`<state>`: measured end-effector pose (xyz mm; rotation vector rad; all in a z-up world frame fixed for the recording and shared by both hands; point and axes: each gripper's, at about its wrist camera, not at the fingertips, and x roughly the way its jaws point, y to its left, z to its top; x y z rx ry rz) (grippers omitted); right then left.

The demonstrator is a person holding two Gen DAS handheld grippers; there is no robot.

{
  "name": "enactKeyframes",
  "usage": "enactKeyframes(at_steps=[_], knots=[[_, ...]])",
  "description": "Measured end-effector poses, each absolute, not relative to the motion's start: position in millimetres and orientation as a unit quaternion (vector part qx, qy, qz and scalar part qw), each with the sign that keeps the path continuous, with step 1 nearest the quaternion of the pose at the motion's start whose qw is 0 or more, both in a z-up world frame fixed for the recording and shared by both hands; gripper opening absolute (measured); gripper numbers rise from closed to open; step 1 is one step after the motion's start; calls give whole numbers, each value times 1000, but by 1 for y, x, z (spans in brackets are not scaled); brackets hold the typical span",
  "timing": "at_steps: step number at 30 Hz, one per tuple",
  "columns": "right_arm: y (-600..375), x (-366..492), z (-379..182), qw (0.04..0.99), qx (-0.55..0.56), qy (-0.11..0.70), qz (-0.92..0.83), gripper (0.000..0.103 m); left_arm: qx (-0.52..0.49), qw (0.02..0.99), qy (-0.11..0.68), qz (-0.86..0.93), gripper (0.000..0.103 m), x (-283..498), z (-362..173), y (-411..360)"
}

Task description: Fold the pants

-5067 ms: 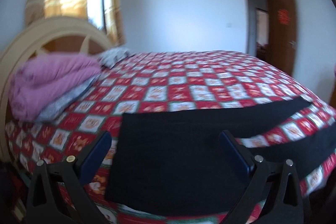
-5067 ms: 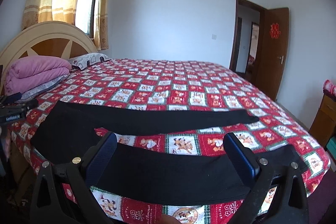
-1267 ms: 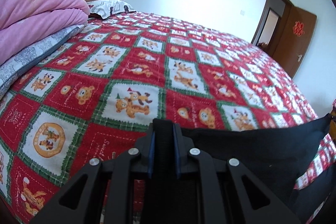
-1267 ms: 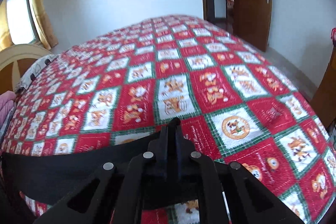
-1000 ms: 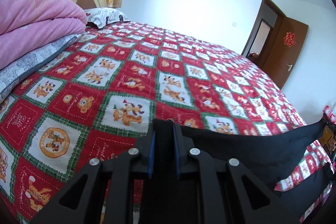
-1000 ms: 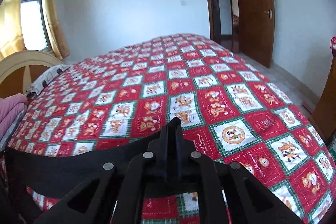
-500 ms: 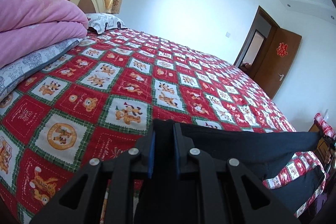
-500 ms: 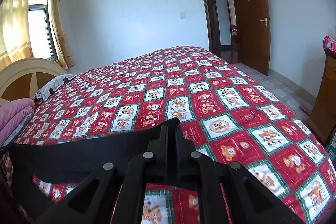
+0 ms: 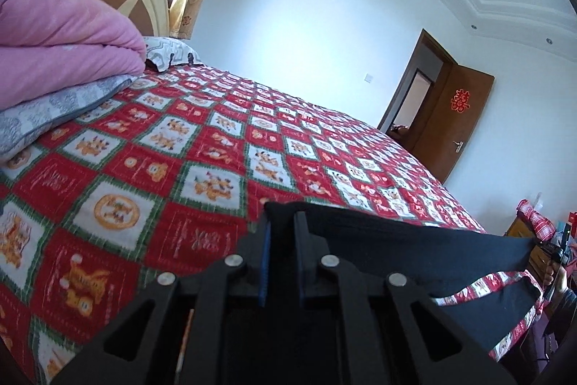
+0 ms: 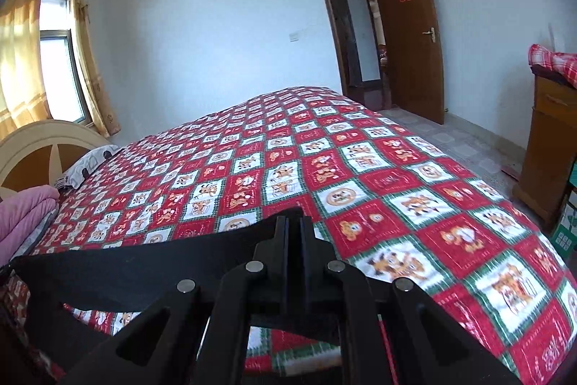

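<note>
Since the pants (image 9: 414,248) are limp and sag between grips, you keep the left gripper (image 9: 282,226), its jaws closing, and the shut right gripper (image 10: 294,222) pinching opposite edge corners.

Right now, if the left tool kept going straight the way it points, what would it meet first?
Probably the patterned bedspread just past the black pants edge pinched in the left tool, whose jaws are closing; depth is uncertain.
</note>
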<state>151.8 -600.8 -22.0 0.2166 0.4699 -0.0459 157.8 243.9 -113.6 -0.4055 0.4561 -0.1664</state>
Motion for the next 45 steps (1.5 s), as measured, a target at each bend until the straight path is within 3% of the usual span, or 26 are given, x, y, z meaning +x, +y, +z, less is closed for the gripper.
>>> enactKeyframes(at_steps=[6,14,16,17,18,26,28,29,30,31,36,43,45], knots=[[-623,127,-29,965,133,225,-39,6,-218,940,239,-103,10,137,-137,245],[-613,139,-48,939,158,305,8,7,-216,937,248,-118,10,120,-151,243],[-607,155,-51,931,151,332,-1,23,-219,935,250,-119,10,119,-155,243],[-605,161,-52,930,151,336,-2,43,-219,935,251,-119,10,118,-156,242],[-602,170,-54,927,151,343,1,53,-219,935,253,-119,10,118,-158,242],[-600,249,-95,873,128,466,-65,53,-214,935,259,-113,9,117,-162,241],[-603,259,-105,864,130,482,-65,40,-211,935,261,-112,9,117,-162,241],[-604,262,-110,860,137,489,-53,19,-211,935,262,-112,10,117,-162,241],[-604,264,-112,857,136,495,-53,10,-210,935,262,-111,10,118,-163,241],[-603,264,-113,857,126,496,-59,7,-210,935,263,-111,9,118,-163,241],[-593,247,-87,887,100,449,-45,4,-208,936,262,-112,9,118,-162,242],[-581,170,0,969,57,236,32,4,-199,938,259,-120,9,110,-161,245],[-583,152,5,974,47,216,43,4,-203,936,259,-122,9,108,-164,249]])
